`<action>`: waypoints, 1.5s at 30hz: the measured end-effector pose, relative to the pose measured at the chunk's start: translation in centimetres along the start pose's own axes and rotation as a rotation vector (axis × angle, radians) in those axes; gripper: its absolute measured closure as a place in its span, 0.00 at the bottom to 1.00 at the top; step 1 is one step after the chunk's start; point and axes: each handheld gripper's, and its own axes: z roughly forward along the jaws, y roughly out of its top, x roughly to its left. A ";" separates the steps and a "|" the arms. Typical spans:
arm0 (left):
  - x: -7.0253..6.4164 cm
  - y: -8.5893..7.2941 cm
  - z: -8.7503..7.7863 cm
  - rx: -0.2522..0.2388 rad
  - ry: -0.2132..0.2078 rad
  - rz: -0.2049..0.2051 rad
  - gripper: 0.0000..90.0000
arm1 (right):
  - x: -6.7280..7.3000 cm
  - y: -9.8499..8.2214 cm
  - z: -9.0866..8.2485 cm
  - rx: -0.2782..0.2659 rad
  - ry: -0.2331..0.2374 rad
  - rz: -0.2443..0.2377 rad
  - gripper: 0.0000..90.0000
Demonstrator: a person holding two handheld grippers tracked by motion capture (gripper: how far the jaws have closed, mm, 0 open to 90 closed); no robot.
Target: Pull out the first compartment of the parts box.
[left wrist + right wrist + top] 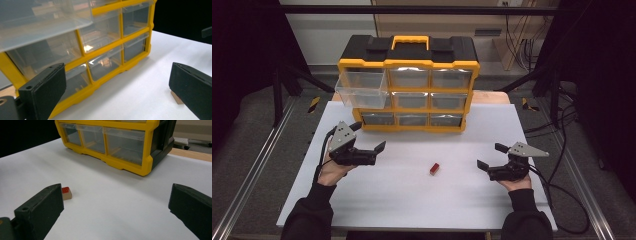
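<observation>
1. In the left gripper view, the right jaw is covering most of the small block [176,97], leaving a tan corner peeking out.
2. The pulled-out drawer [37,22] is running off the top and left edges there.
3. In the right gripper view, the left jaw is clipping the block's near side, and the organizer [130,147] is losing its upper rows past the top edge.
4. From the high view, the drawers' contents are staying too small and glary to tell.

light: bright overhead, dark surround | glare: drawer fronts [87,47] | blur: near tongs soft
</observation>
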 end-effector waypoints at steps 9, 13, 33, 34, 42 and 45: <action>-0.6 -0.6 0.6 0.022 -0.028 -0.024 0.01 | 0.0 0.0 0.0 0.001 0.000 0.000 0.00; -0.9 -1.0 0.9 0.035 -0.040 -0.025 0.01 | 0.0 0.0 0.0 0.002 -0.001 0.000 0.00; -2.1 -2.0 2.5 0.077 -0.107 -0.032 0.01 | 0.0 -0.1 0.2 0.010 0.002 0.000 0.00; -2.2 -2.0 2.6 0.076 -0.109 -0.032 0.01 | 0.0 -0.1 0.2 0.011 0.003 0.000 0.00; -2.7 -2.3 3.2 0.098 -0.130 -0.048 0.01 | 0.0 -0.1 0.1 0.008 0.003 0.001 0.00; -3.0 -2.4 3.4 0.100 -0.140 -0.058 0.01 | 0.0 -0.1 0.2 0.011 0.003 0.000 0.00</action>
